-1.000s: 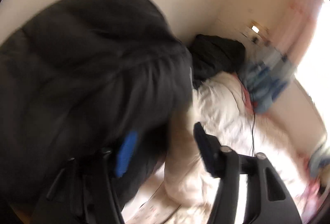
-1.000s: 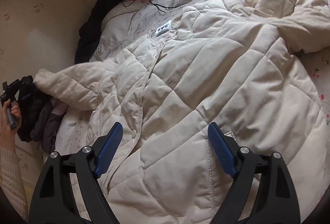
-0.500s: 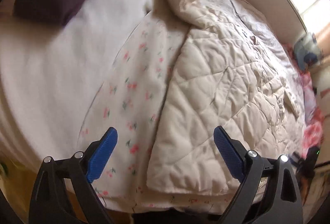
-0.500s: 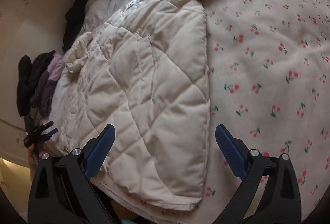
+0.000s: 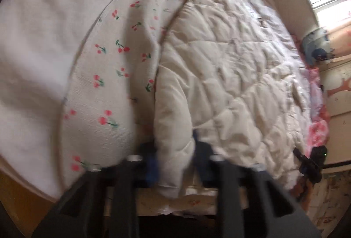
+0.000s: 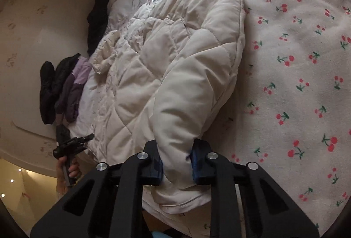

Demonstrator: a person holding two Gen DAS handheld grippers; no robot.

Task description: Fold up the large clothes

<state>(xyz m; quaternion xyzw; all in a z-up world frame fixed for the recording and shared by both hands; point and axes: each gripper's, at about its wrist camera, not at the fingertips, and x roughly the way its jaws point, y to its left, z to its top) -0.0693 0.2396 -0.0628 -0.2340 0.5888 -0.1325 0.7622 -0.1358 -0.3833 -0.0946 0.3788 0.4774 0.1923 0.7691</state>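
Both tools (image 5: pixel 174 161) (image 6: pixel 176 164) have just closed on the cream jacket's (image 6: pixel 175 75) near hem.

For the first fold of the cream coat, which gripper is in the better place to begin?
Neither clearly. The left gripper and the right gripper have each just closed on a hem corner of the coat, at opposite sides, so both could lift together.

Black fingers (image 6: pixel 153 159), blue pads (image 6: pixel 194 160), silver screws.
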